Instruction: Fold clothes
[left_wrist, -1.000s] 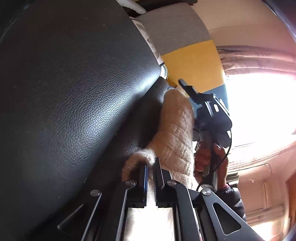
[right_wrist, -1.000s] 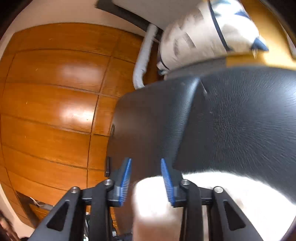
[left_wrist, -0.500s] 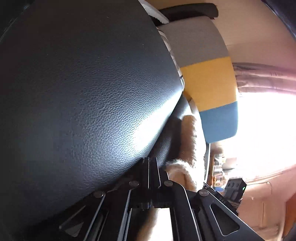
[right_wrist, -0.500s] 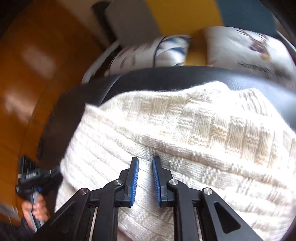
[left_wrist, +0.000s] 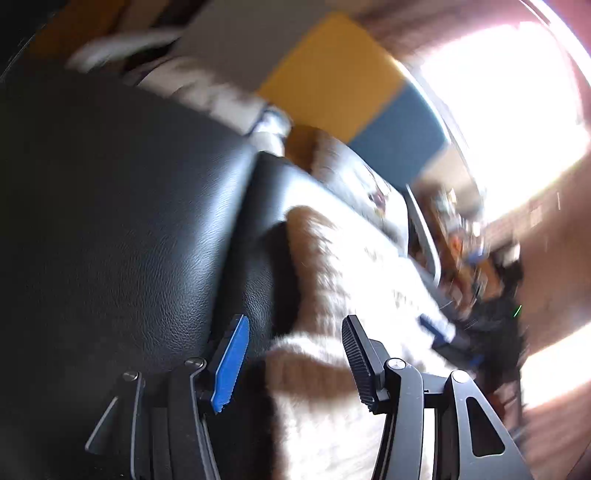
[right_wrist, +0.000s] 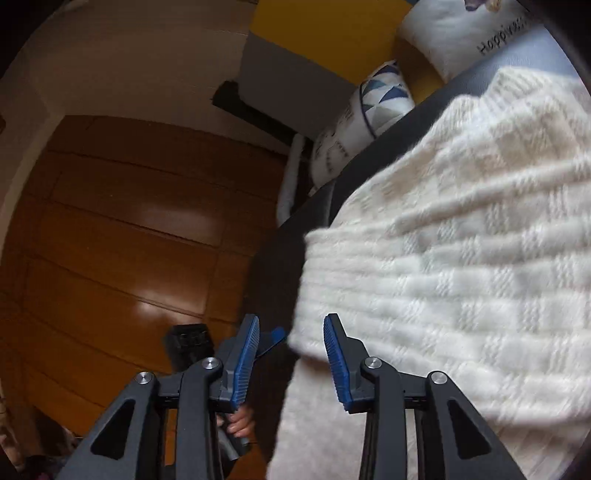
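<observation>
- Gaping wide, the left gripper (left_wrist: 291, 354) holds nothing; the white sweater (left_wrist: 332, 295) fills the lower middle.
- Right gripper (right_wrist: 291, 354) is spread too, at the sweater's (right_wrist: 443, 258) edge.
- Sweater lies on a black seat (left_wrist: 129, 221).

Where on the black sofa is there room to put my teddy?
The bare black leather seat left of the white knitted sweater is free, up to the pillows at the back. The sweater side is crowded, with pillows close behind it. Both the left claw and right claw are open above the sweater's edge.
</observation>
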